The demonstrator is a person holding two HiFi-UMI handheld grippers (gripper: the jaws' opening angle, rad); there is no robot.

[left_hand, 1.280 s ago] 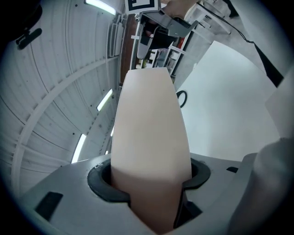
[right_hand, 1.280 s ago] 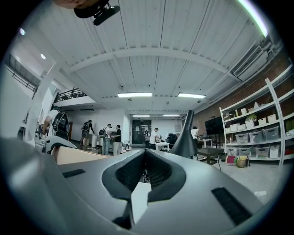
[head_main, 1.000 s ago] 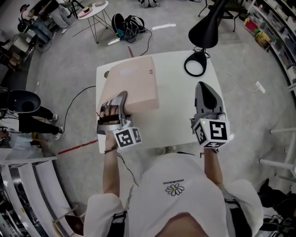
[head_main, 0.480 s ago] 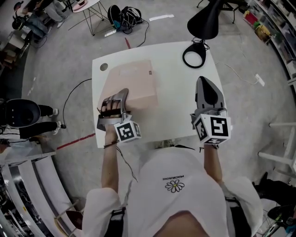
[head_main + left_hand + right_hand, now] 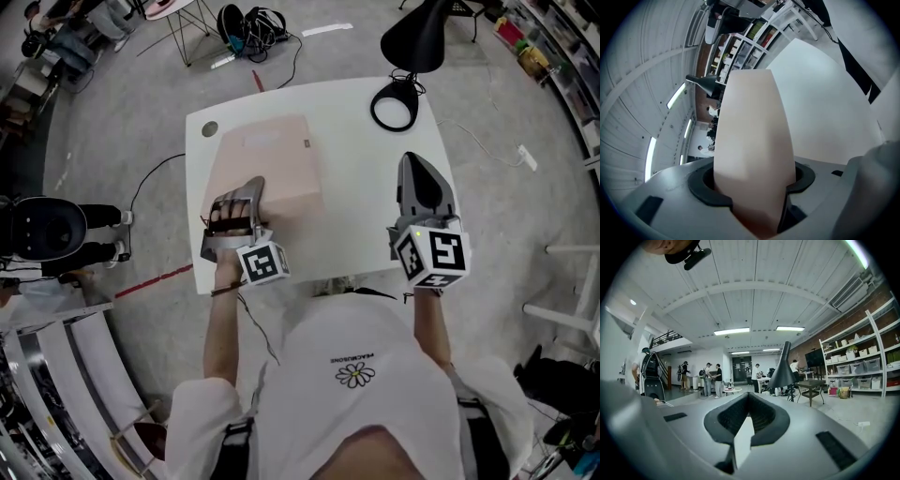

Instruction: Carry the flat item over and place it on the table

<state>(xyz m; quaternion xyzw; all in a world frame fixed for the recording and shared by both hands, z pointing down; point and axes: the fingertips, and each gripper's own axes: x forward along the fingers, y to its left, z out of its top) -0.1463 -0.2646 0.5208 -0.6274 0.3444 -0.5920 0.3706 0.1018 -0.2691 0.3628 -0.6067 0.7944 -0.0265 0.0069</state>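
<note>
The flat item (image 5: 267, 164) is a pale pink, slab-like package lying low over the left half of the white table (image 5: 361, 197). My left gripper (image 5: 246, 199) is shut on its near edge. In the left gripper view the pink item (image 5: 752, 136) fills the space between the dark pads, with my left gripper (image 5: 752, 185) clamped on it; whether its underside rests on the tabletop I cannot tell. My right gripper (image 5: 412, 164) hovers over the table's right side, shut, with nothing in it. In its own view, the right gripper (image 5: 747, 399) has its pads meeting at the tip.
A black desk lamp (image 5: 417, 42) with a round base (image 5: 395, 105) stands at the table's far right corner. A cable hole (image 5: 209, 128) marks the far left corner. Cables and a bag (image 5: 248, 28) lie on the floor beyond. Shelving (image 5: 562, 66) runs along the right.
The pink item has dropped lower and flatter over the table's left half, still in my left gripper. The right gripper has hardly moved.
</note>
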